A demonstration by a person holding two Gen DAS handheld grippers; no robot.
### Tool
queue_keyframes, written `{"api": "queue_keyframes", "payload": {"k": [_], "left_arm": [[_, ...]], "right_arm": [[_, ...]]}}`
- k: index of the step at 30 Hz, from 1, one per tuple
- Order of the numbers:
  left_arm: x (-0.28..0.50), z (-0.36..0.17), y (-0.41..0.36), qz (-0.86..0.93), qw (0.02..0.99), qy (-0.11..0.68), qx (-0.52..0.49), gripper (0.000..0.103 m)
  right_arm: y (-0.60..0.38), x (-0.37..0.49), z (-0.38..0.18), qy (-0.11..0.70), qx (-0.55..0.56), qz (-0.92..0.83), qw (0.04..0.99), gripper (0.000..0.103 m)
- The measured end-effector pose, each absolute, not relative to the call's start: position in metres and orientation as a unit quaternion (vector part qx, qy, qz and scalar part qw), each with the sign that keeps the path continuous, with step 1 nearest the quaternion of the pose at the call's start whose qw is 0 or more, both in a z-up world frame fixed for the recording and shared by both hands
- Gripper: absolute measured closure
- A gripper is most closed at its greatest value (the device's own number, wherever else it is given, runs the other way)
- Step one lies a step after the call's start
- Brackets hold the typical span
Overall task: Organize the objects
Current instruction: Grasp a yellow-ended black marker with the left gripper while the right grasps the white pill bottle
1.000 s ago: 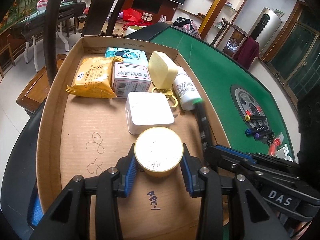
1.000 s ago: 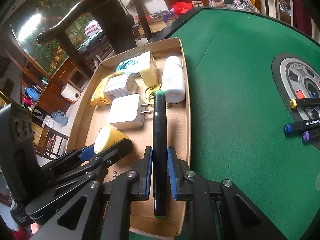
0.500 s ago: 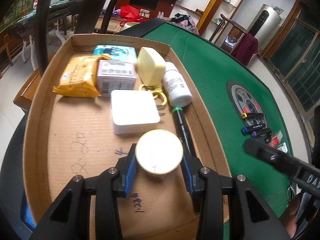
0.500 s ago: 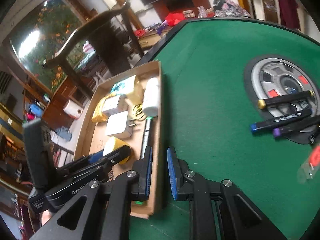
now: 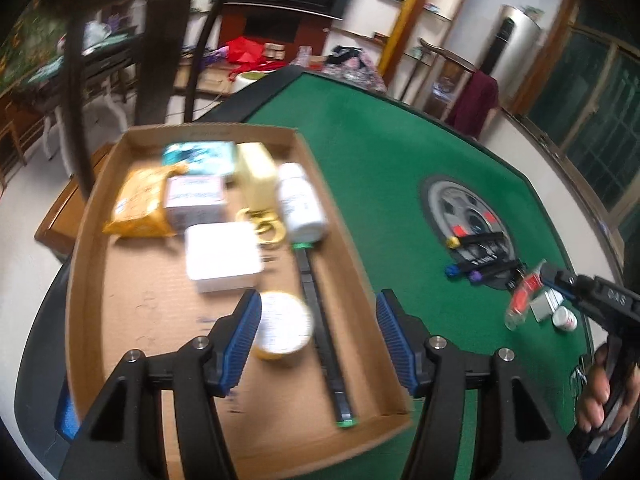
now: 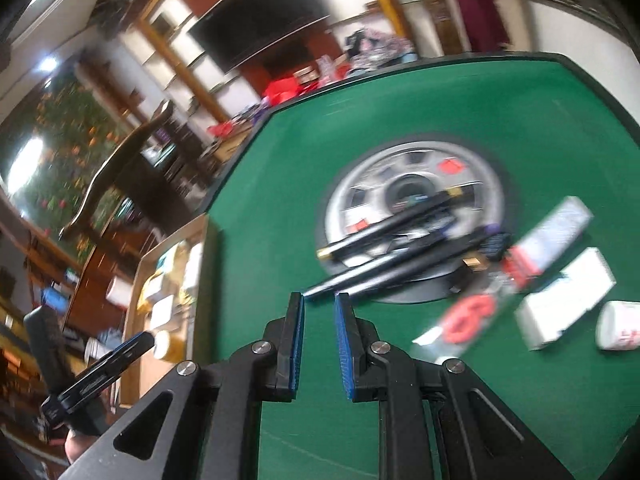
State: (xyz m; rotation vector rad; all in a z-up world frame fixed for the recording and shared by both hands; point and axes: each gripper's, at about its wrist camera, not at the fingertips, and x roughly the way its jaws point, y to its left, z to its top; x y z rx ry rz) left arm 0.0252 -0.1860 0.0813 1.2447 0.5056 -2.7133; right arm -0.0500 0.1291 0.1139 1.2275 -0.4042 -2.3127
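Left claw (image 5: 318, 332) has just been opening and now stands apart, its pads clear of the yellow tub (image 5: 283, 326), which sits freed on the floor of the box (image 5: 352, 236) at 6 o'clock. At the tub's 3 o'clock lies the green-tipped pen (image 5: 320, 320), let go too. Right claw (image 6: 319, 344) is pinched together and empty, facing the pens (image 6: 396, 240) at 1 o'clock, probably the next pick.

Tray (image 5: 100, 216) is plain matt corrugated cardboard, table (image 5: 380, 168) at its 3 o'clock is fuzzy green felt, marker (image 5: 320, 320) glossy black plastic.
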Motion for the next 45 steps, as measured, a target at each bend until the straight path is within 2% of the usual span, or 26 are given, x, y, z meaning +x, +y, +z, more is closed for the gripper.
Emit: {"api": "queue_keyframes", "payload": {"k": [7, 13, 15, 20, 25, 29, 33, 34, 35, 36, 40, 45], "left_arm": [[-0.027, 0.093, -0.106, -0.903, -0.003, 0.075, 0.422, 0.039], [-0.079, 0.078, -0.034, -0.897, -0.062, 0.007, 0.437, 0.04], [-0.096, 0.071, -0.017, -0.892, -0.072, -0.006, 0.446, 0.04], [-0.14, 0.069, -0.002, -0.89, -0.086, 0.002, 0.447, 0.043], [-0.166, 0.061, 0.015, -0.885, -0.094, -0.065, 0.452, 0.043], [-0.178, 0.05, 0.024, -0.871, -0.121, -0.086, 0.468, 0.043], [-0.19, 0.037, 0.027, -0.867, -0.106, -0.104, 0.476, 0.044], [-0.194, 0.034, 0.025, -0.867, -0.1, -0.096, 0.479, 0.046], [-0.197, 0.031, 0.024, -0.865, -0.1, -0.087, 0.484, 0.057], [-0.2, 0.029, 0.022, -0.862, -0.101, -0.076, 0.49, 0.072], [-0.197, 0.026, 0.014, -0.864, -0.095, -0.044, 0.492, 0.084], [-0.177, 0.026, -0.001, -0.864, -0.053, -0.025, 0.5, 0.088]], "right_arm": [[0.194, -0.058, 0.108, -0.219, 0.446, -0.843, 0.206, 0.085], [0.228, -0.061, 0.105, -0.262, 0.441, -0.838, 0.183, 0.085], [0.234, -0.063, 0.101, -0.274, 0.446, -0.833, 0.179, 0.082], [0.235, -0.065, 0.097, -0.283, 0.453, -0.825, 0.187, 0.081], [0.234, -0.065, 0.097, -0.288, 0.456, -0.82, 0.192, 0.081], [0.235, -0.065, 0.096, -0.293, 0.458, -0.817, 0.193, 0.081], [0.244, -0.063, 0.104, -0.29, 0.44, -0.832, 0.174, 0.081], [0.248, -0.061, 0.107, -0.291, 0.433, -0.837, 0.167, 0.081], [0.252, -0.061, 0.108, -0.292, 0.429, -0.839, 0.161, 0.081], [0.256, -0.061, 0.109, -0.294, 0.428, -0.84, 0.158, 0.081], [0.275, -0.061, 0.109, -0.311, 0.421, -0.841, 0.137, 0.072], [0.301, -0.058, 0.116, -0.3, 0.411, -0.857, 0.082, 0.063]]}}
